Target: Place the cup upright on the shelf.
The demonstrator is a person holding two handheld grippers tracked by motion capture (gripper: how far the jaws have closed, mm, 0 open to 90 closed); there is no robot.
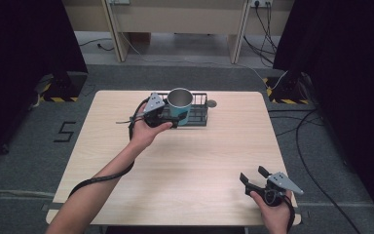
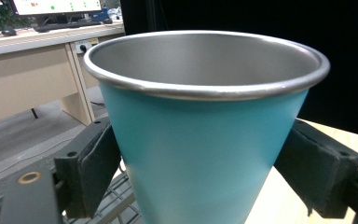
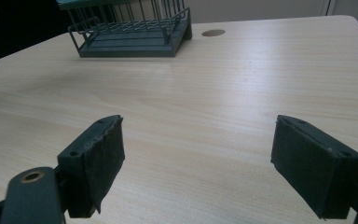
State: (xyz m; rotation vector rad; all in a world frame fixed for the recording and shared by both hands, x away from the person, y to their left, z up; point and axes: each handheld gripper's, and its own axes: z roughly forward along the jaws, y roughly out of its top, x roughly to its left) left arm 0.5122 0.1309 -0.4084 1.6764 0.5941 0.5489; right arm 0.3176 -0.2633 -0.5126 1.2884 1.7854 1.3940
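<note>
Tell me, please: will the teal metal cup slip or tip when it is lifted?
The teal metal cup looks rigid and probably light: thin steel rim. Its smooth wall narrows downward, so it might slide in the left gripper; the padded jaws flank it. Narrow base: likely tippy.

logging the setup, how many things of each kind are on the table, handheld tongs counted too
teal metal cup with a silver rim: 1
dark wire rack: 1
handheld tongs: 2, the left tongs shut on the cup, the right tongs open over the light wooden table
total: 4
</note>
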